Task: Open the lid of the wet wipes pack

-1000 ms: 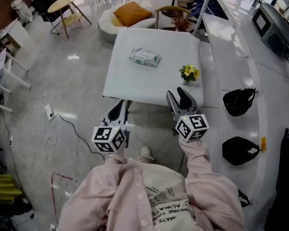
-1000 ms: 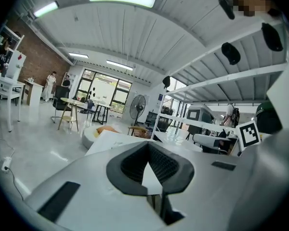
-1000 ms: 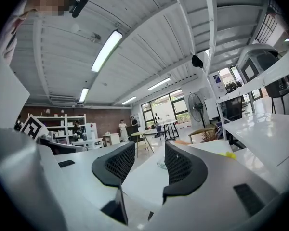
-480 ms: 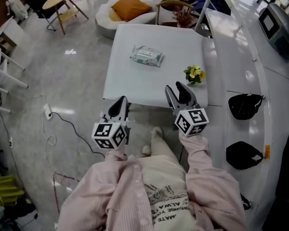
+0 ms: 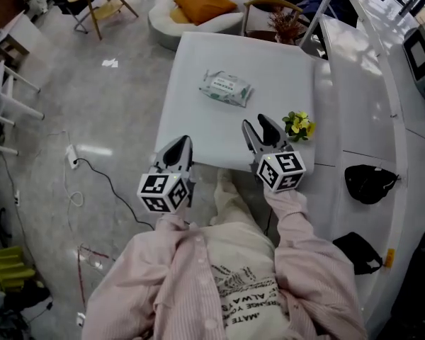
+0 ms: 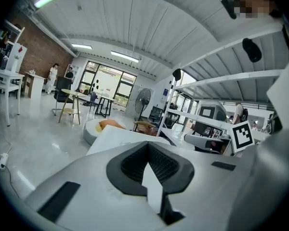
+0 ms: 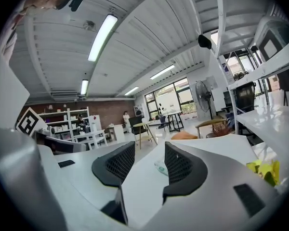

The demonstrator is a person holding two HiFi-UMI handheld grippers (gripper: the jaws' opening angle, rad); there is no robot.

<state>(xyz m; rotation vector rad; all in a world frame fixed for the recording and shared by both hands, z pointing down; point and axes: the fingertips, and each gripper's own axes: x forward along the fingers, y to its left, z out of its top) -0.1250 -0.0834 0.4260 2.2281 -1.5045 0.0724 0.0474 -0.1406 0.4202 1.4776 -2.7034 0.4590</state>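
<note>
The wet wipes pack [image 5: 227, 88], white with green print, lies flat on the far half of the white square table [image 5: 269, 69], lid down as far as I can tell. My right gripper [image 5: 258, 127] is open over the table's near edge, well short of the pack. In the right gripper view the pack [image 7: 160, 167] shows small between the spread jaws of the right gripper [image 7: 149, 150]. My left gripper [image 5: 178, 147] hangs just off the table's near left corner with nothing in it. In the left gripper view, the pads of the left gripper [image 6: 147, 146] meet at their tips.
A small yellow flower bunch [image 5: 298, 125] stands at the table's near right, close to my right gripper. A white counter [image 5: 361, 105] with two black bags [image 5: 370, 184] runs along the right. A sofa with an orange cushion [image 5: 204, 2] sits beyond the table. A cable [image 5: 78, 183] lies on the floor at left.
The person has stepped toward the table, a leg now forward under it. Both grippers have come closer to the near edge; the right one now reaches over it.
</note>
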